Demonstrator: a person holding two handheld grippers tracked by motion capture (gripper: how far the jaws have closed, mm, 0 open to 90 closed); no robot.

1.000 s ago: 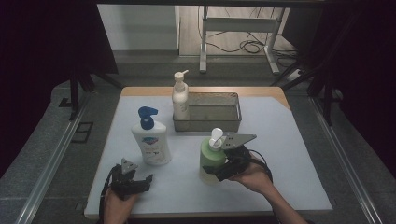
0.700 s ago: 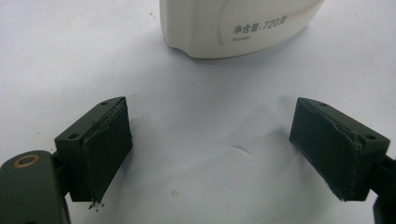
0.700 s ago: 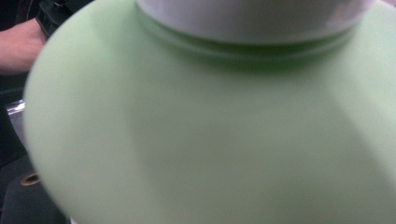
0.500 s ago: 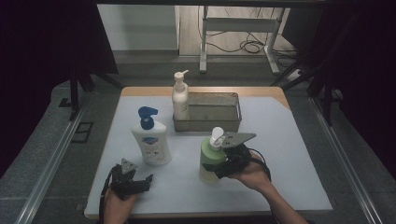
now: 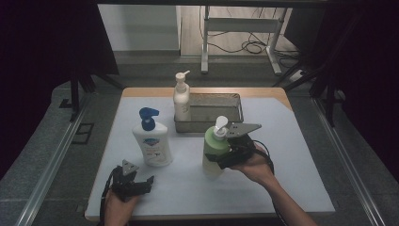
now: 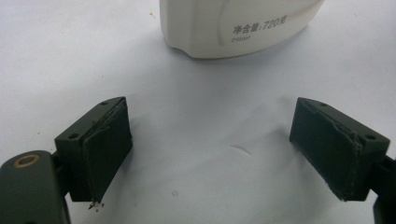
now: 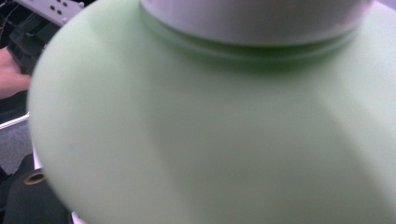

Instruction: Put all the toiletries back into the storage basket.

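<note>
One green pump bottle [image 5: 214, 153] stands upright near the middle of the surface [image 5: 301, 179], just in front of the metal basket [image 5: 221, 110], and the right gripper [image 5: 230, 154] is set against its right side at mid-height. In the right gripper view the bottle's green shoulder [image 7: 210, 140] fills almost everything, pressed right up to the camera with its white collar [image 7: 252, 18] at the top, so the fingers sit around the body; the high view shows them wrapped on the bottle and gripping it, with the jaws having just eased closed a little onto it. The person's right hand [image 5: 256, 165] holds that gripper from behind, cable trailing toward the near edge. To the left of the green bottle, well apart from it, stands a white bottle with a blue pump [image 5: 151, 141]; a taller white pump bottle [image 5: 181, 99] stands at the left end of the basket, touching or just beside its wall. The left gripper [image 5: 129, 181] rests low at the near left of the surface, its fingers [image 6: 105, 140] spread wide with nothing between them, pointing at the base of the white bottle [image 6: 238, 25] just ahead.
</note>
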